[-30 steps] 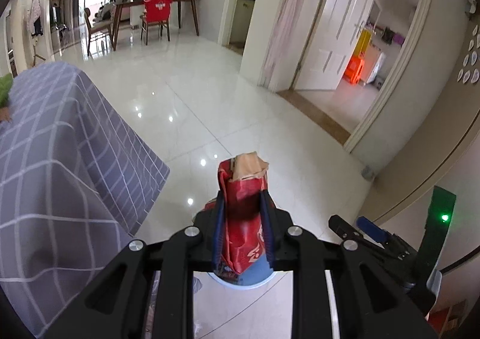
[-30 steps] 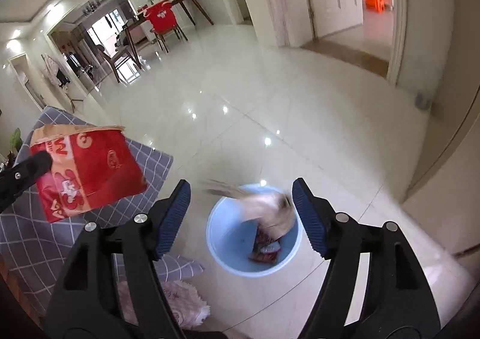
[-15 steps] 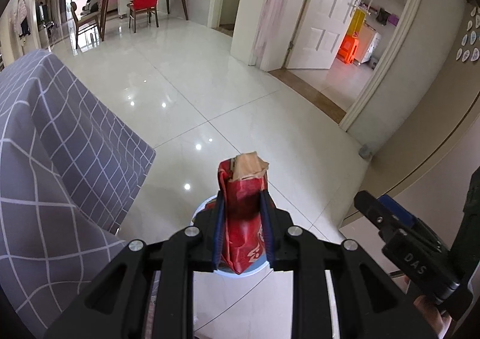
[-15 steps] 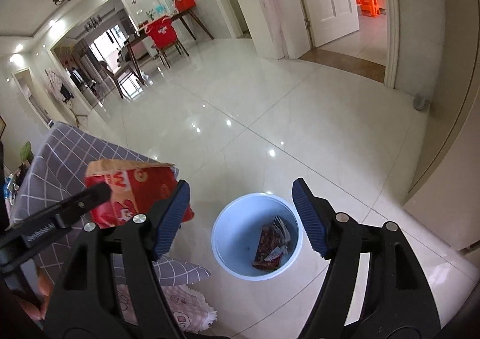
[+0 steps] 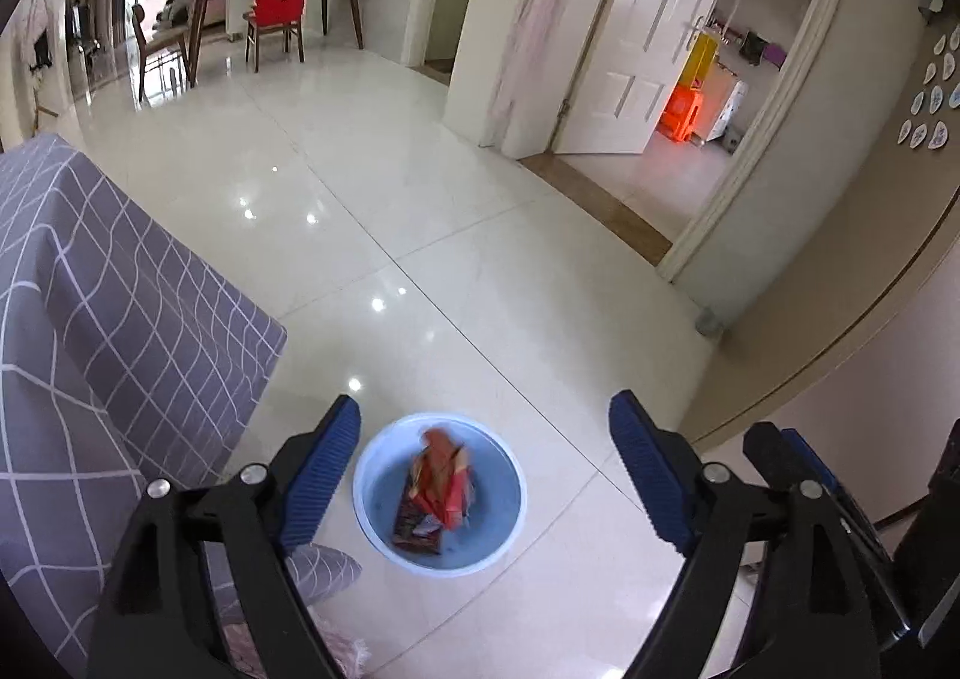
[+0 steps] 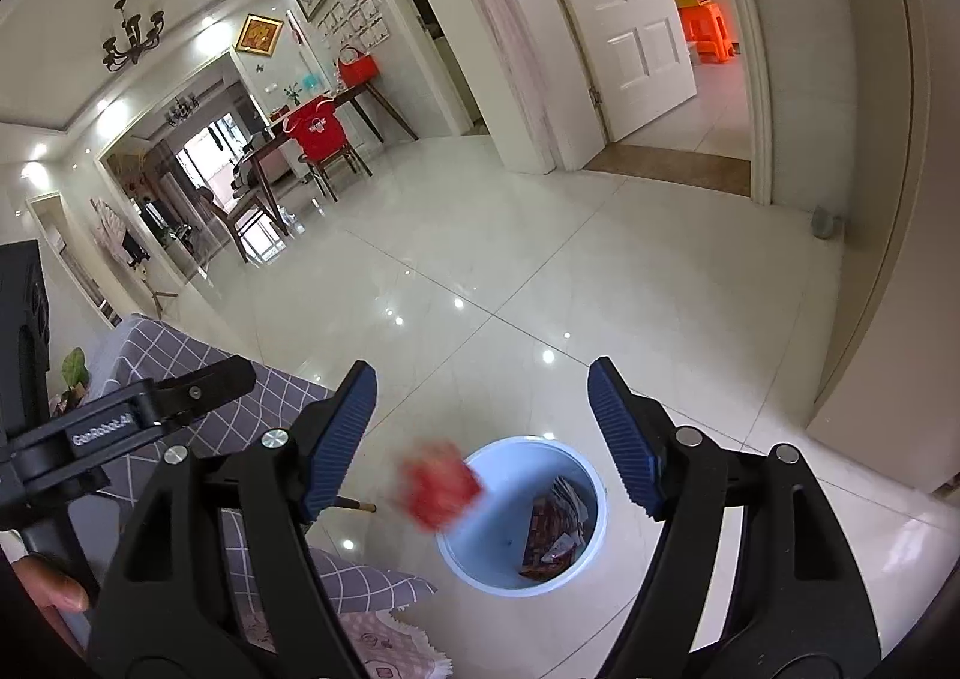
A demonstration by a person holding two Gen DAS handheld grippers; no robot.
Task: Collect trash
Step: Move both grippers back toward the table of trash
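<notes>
My left gripper (image 5: 485, 421) hangs over the light blue bin (image 5: 372, 523) on the floor, its jaws opening with nothing between the pads. The red snack packet (image 5: 441, 475) is loose below it, over the bin's mouth. In the right wrist view the same packet (image 6: 441, 490) is a falling blur at the near rim of the bin (image 6: 594, 493). A dark wrapper (image 6: 555, 529) lies inside. My right gripper (image 6: 482, 379) is open and empty above the bin. The left gripper (image 6: 150, 409) shows at the left edge, held by a hand (image 6: 57, 595).
A table under a grey checked cloth (image 5: 90, 319) stands close on the left of the bin. A pink cloth (image 6: 384, 643) lies on the floor beneath it. A beige wall (image 5: 840, 349) and a doorway (image 5: 690, 156) are on the right. Glossy tiled floor (image 5: 420, 199) stretches ahead.
The left gripper's jaws have spread wide and the red packet has dropped out of them toward the bin. The right gripper has risen a little and stays empty.
</notes>
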